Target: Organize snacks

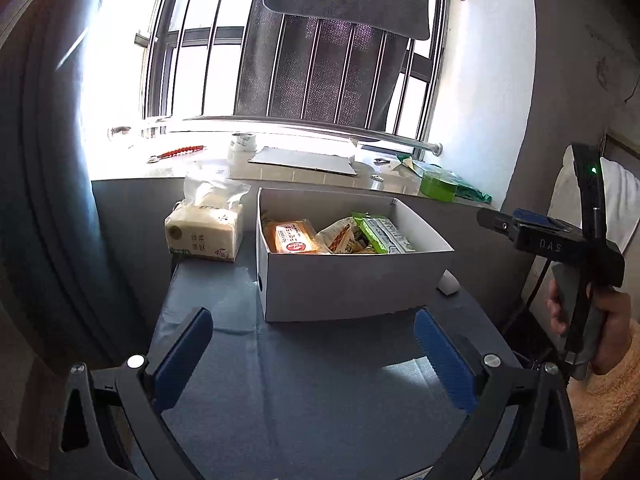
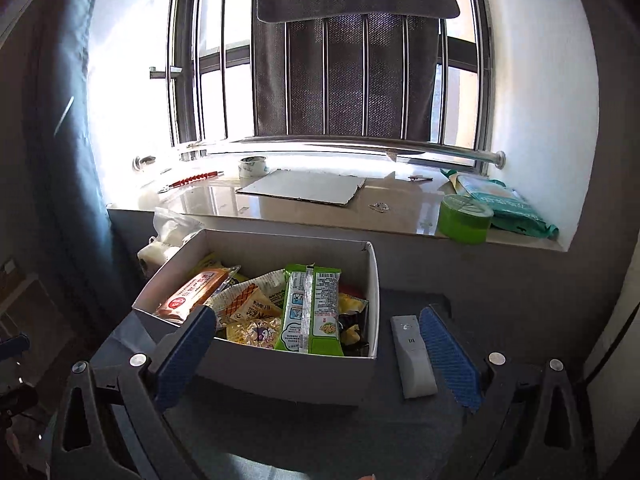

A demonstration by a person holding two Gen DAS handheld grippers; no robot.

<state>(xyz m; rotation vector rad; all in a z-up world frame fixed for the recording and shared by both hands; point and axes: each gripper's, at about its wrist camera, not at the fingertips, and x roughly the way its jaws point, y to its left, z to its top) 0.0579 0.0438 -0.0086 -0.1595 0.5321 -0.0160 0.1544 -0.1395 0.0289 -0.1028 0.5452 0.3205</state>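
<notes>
A white cardboard box (image 1: 348, 284) stands on the blue table and holds several snack packs: an orange pack (image 1: 294, 237), a green pack (image 1: 384, 234) and yellow wrappers. The right wrist view shows the box (image 2: 280, 372) close, with the orange pack (image 2: 192, 294) at the left and the green pack (image 2: 310, 308) on top. My left gripper (image 1: 314, 354) is open and empty, short of the box. My right gripper (image 2: 316, 356) is open and empty, just before the box's near right corner; its body also shows in the left wrist view (image 1: 560, 248).
A tissue pack (image 1: 206, 234) stands left of the box. A white remote (image 2: 412, 358) lies right of it. The windowsill (image 2: 280, 216) behind holds a cardboard sheet (image 2: 300, 192), tape rolls (image 2: 464, 220) and a green bag (image 2: 508, 208). Curtain at the left.
</notes>
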